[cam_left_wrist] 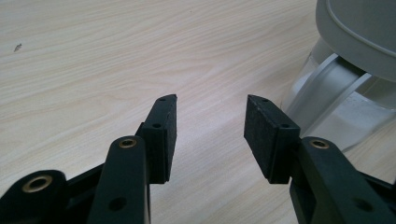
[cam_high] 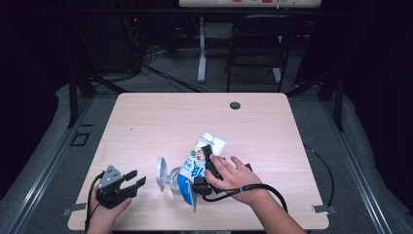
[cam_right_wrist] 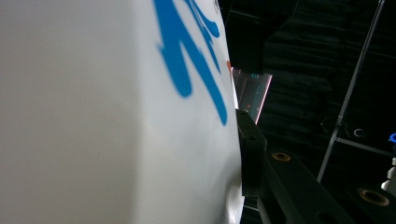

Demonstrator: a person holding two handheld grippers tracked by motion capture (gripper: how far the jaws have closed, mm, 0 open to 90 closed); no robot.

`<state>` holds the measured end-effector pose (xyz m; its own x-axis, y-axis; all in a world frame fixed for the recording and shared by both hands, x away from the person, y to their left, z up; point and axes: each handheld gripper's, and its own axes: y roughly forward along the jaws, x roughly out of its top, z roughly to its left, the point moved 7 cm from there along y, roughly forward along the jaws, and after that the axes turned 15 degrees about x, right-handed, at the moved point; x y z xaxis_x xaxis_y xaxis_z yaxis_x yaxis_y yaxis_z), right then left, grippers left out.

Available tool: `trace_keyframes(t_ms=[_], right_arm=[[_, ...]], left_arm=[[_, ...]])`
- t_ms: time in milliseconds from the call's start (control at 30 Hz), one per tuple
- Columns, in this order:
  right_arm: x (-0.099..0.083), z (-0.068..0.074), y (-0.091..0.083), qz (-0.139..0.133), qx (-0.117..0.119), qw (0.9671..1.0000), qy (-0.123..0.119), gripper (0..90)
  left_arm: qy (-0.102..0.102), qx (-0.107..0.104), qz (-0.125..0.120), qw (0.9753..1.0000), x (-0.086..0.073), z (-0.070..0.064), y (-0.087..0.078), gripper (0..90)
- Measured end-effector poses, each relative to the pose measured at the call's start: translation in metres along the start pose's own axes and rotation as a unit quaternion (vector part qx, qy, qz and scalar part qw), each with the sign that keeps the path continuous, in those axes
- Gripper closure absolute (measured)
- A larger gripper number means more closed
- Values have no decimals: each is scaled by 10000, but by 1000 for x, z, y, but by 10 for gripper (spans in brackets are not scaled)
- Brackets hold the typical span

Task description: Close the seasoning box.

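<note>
Right tool (cam_high: 204, 163): clamped on carton (cam_high: 195, 168), tilted over cup (cam_high: 171, 183), near tabletop (cam_high: 160, 117) front edge.
Left tool (cam_high: 132, 179): spread, empty, just left of cup.
Key relation: carton's lower end points down-left toward cup.

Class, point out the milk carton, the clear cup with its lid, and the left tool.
milk carton (cam_high: 196, 163): high view, printed front face.
clear cup (cam_left_wrist: 345, 119): left gripper view, transparent side wall.
left tool (cam_left_wrist: 211, 133): left gripper view, midway between its open pads.
</note>
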<state>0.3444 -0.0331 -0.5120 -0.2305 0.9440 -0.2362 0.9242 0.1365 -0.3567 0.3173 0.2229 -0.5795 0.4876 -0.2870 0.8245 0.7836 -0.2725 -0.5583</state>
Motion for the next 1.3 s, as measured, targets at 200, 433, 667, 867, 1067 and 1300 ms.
trace_keyframes(t_ms=[200,433,667,867,1067,1300], right_arm=[[0,0,0,16,7,10000,-11,786],[0,0,1,-42,-2,10000,-6,786],[-1,-1,0,34,-30,10000,-20,787],[-1,-1,0,18,-35,10000,-31,788],[-1,-1,0,6,-43,10000,-80,788],[-1,-1,-1,16,-63,9999,-130,789]], left_arm=[[-4,3,-5,10000,0,0,0,546],[-7,3,-4,10000,0,0,0,546],[-7,1,-5,10000,0,0,0,546],[-21,6,-4,10000,0,0,0,546],[-10,6,-6,10000,0,0,0,546],[-7,6,-6,10000,0,0,0,547]])
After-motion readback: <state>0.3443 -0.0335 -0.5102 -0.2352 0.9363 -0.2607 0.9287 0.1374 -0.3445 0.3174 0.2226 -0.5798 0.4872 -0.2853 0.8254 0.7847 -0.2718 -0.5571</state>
